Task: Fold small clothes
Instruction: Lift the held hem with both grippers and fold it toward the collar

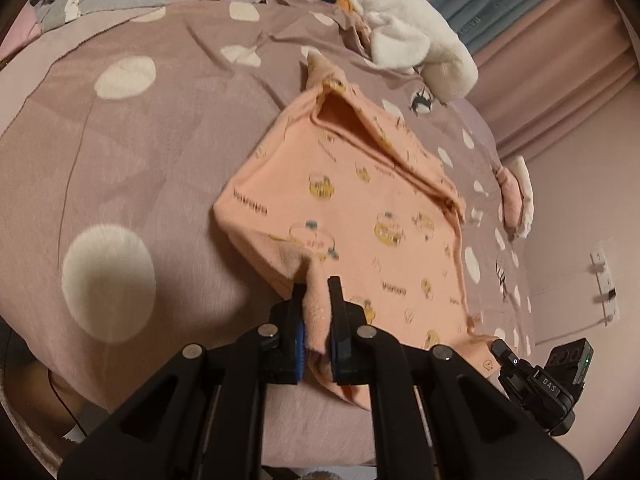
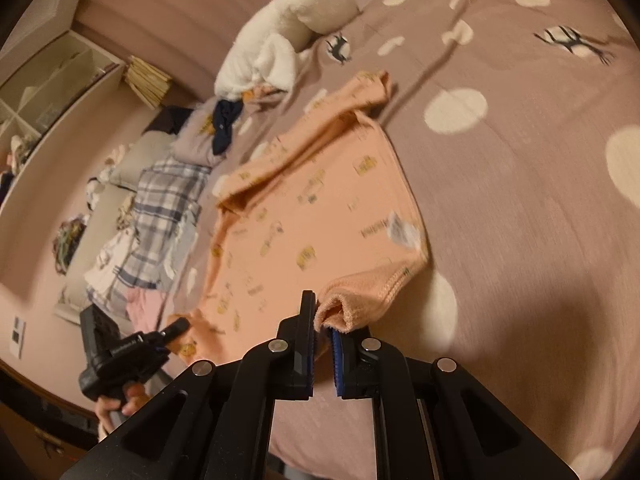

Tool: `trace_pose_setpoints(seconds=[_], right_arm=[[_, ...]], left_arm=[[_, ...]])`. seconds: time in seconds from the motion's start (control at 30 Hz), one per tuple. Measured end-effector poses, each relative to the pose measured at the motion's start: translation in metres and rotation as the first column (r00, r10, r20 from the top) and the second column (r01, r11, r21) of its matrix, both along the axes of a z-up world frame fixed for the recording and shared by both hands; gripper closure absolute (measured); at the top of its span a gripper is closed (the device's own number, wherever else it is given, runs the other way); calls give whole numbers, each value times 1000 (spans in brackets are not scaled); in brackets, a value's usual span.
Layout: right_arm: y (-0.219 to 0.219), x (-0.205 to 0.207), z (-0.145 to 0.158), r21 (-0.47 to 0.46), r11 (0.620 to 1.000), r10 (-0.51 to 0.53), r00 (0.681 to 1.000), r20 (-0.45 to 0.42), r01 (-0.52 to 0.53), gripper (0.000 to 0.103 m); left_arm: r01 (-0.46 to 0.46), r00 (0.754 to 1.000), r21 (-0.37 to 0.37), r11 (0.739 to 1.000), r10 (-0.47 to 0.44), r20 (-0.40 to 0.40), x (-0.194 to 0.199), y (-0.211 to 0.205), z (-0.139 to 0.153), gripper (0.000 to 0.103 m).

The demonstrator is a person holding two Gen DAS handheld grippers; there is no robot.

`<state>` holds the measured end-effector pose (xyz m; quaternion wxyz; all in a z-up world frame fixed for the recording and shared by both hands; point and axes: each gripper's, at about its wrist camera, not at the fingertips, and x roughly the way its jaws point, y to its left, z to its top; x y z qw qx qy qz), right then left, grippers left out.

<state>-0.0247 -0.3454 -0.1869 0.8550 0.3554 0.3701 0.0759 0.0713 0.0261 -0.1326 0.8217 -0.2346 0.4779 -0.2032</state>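
On the black body of the right tool (image 1: pixel 536 384), at the lower right of the left wrist view, a small label reads "DAS" in white letters. The peach cotton garment with yellow cartoon prints (image 1: pixel 360 216), in the middle of that frame, carries short dark words printed across it, seen upside down; they look like "BANANA", but the letters are too soft to be sure. In the right wrist view a small white tag (image 2: pixel 400 232) sits on the same garment (image 2: pixel 304 208) right of centre; its print is blurred and unreadable.
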Motion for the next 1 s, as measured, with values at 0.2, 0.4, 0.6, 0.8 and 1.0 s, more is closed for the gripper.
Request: trace_pose_setpoints(seconds=[0.2,0.4,0.6,0.8,1.0], right_arm=[[-9,32,28,-18,1000,4,999,52,-3,93],[-22,80,61,-30,1000,9,995,102,-6,93],[-31,125,86,-65,998,35,986,165,-25,95],[-20,140,54,-201,975,89,996,-31,-94,85],[-25,136,16,-281,943,149,980,-133,-181,68]], left_arm=[[-1,999,-61,998,3,33,29,-7,17,95],[-25,999,-158,987,29,23,77,-14,27,95],[-31,997,-186,982,43,61,134,-28,44,95],[-16,998,-106,994,23,60,145,-37,28,95],[-4,999,-101,995,8,37,131,-27,15,95]])
